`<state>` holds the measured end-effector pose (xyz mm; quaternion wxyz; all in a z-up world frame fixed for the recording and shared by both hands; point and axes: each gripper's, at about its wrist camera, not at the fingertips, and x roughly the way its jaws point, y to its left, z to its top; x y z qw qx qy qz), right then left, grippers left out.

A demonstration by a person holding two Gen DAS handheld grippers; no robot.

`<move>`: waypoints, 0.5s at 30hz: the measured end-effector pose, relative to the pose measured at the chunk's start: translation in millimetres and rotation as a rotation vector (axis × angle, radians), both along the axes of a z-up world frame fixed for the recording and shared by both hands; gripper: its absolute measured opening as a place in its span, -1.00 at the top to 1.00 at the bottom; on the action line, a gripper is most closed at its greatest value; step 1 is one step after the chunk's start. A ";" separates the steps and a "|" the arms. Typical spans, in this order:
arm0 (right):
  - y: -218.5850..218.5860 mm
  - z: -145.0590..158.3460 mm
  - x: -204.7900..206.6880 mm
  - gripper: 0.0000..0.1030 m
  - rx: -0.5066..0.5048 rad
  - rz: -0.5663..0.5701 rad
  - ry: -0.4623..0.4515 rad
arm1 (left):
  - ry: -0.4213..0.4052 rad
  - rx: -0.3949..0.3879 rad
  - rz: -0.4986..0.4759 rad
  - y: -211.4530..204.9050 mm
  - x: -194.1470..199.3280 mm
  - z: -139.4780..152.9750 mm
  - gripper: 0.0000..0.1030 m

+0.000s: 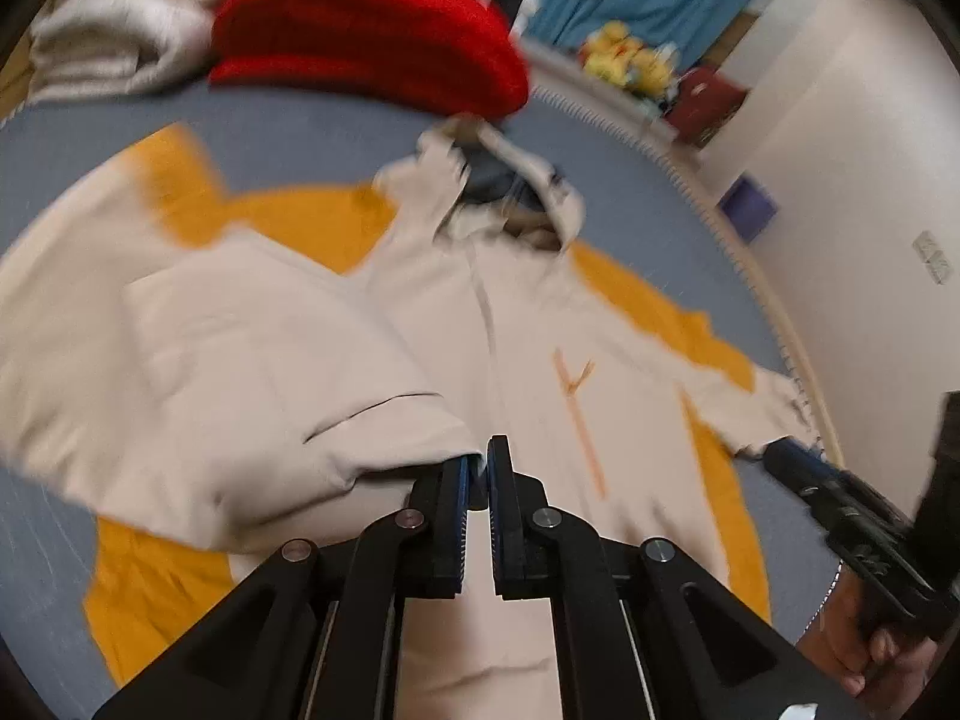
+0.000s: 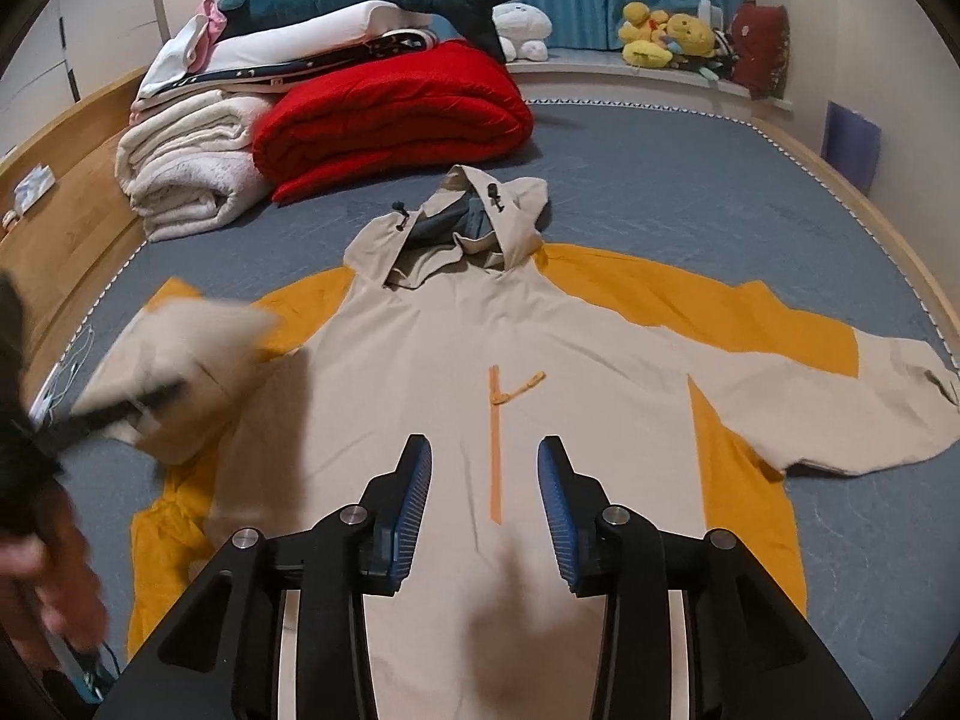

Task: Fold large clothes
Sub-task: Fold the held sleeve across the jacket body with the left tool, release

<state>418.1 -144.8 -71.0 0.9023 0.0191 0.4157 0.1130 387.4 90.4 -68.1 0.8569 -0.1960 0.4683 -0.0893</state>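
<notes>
A large beige and orange hooded jacket [image 2: 480,348] lies face up on a grey-blue bed, hood at the far end. It also shows in the left wrist view [image 1: 540,324]. My left gripper [image 1: 477,456] is shut on the cuff of the jacket's left sleeve [image 1: 240,360] and holds it lifted and folded in toward the body. In the right wrist view that sleeve [image 2: 180,360] is blurred, with the left gripper [image 2: 138,402] on it. My right gripper [image 2: 485,450] is open and empty above the jacket's lower front, beside the orange zipper [image 2: 495,450]. The right sleeve [image 2: 840,396] lies spread out.
A red folded quilt [image 2: 396,120], a stack of white towels [image 2: 192,174] and folded bedding with a plush shark [image 2: 372,0] sit at the bed's head. Yellow plush toys [image 2: 666,33] line the windowsill. The wooden bed frame [image 2: 66,222] runs along the left.
</notes>
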 end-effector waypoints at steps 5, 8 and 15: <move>-6.0 1.6 -7.2 0.35 0.039 -0.027 -0.003 | 0.030 -0.058 0.086 28.7 -10.0 26.9 0.61; -0.7 10.1 -7.8 0.65 0.037 0.001 -0.034 | -0.007 -0.088 0.133 43.4 -30.9 56.6 0.46; 15.1 11.3 1.5 0.63 0.098 0.036 -0.019 | 0.021 -0.125 0.151 42.9 -25.1 25.8 0.39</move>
